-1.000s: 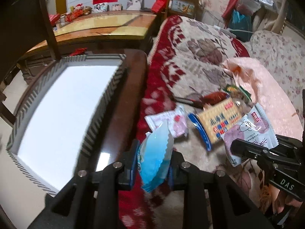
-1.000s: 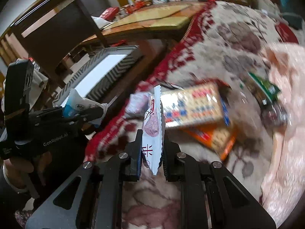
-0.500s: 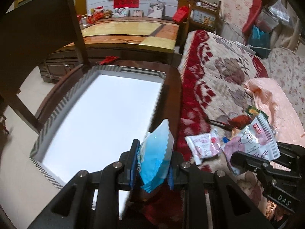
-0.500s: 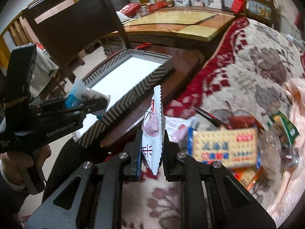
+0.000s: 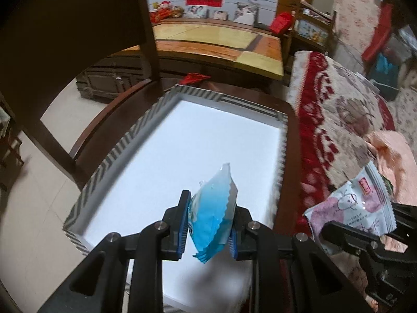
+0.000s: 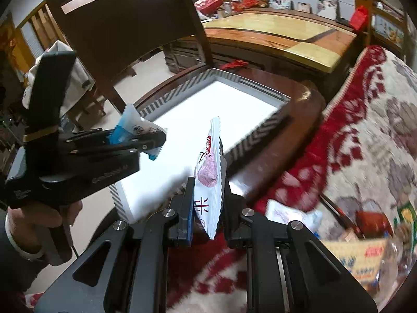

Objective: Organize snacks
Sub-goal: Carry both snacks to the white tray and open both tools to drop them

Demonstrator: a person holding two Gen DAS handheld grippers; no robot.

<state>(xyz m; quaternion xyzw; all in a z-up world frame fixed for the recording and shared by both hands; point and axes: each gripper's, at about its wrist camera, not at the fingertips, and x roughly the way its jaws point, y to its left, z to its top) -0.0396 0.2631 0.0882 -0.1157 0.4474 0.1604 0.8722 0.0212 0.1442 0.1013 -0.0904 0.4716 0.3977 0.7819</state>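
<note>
My left gripper (image 5: pixel 208 224) is shut on a blue and white snack packet (image 5: pixel 212 208) and holds it above the near end of a white box (image 5: pixel 125 143) with a grey chevron rim. My right gripper (image 6: pixel 207 208) is shut on a white and pink snack packet (image 6: pixel 209 172), upright, just right of the box's near corner (image 6: pixel 260 133). The right gripper and its packet (image 5: pixel 351 206) show at the right of the left wrist view. The left gripper (image 6: pixel 146 140) shows over the box in the right wrist view.
The box sits on a dark wooden chair seat (image 5: pixel 293 120) with its backrest (image 6: pixel 125 26) at the left. A red and cream blanket (image 6: pixel 365 135) lies to the right with several more snack packets (image 6: pixel 359 255). A long wooden cabinet (image 5: pixel 221 41) stands behind.
Both grippers have swung left with their packets, away from the snack pile on the blanket. The left gripper is now over the white box; the right has come up beside it.
</note>
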